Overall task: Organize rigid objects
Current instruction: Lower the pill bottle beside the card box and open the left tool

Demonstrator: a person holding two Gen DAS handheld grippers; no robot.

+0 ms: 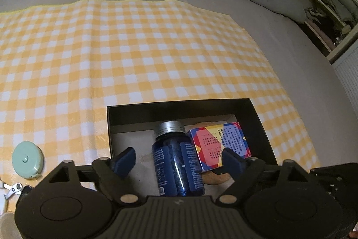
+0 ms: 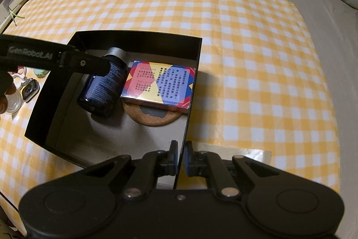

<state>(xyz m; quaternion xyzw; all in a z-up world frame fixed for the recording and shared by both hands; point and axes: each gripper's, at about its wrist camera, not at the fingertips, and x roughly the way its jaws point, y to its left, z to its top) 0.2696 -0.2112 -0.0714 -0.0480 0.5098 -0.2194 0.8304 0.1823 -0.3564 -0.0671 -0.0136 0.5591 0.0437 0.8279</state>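
Note:
A black open box (image 1: 179,102) sits on a yellow checked cloth (image 1: 134,48). Inside it a dark blue bottle (image 1: 176,160) with a silver cap lies on its side next to a colourful card box (image 1: 219,142), which rests partly on a cork coaster (image 2: 154,119). My left gripper (image 1: 179,160) is open over the box, one finger on each side of the bottle (image 2: 103,86), and neither pad touches it. My right gripper (image 2: 181,156) is shut on the thin near wall of the box (image 2: 138,34).
A mint round tape measure (image 1: 26,159) and a small metal clip (image 1: 13,188) lie on the cloth left of the box. A smartwatch (image 2: 30,90) lies nearby. Grey bedding surrounds the cloth, and a white shelf (image 1: 324,3) stands at the right.

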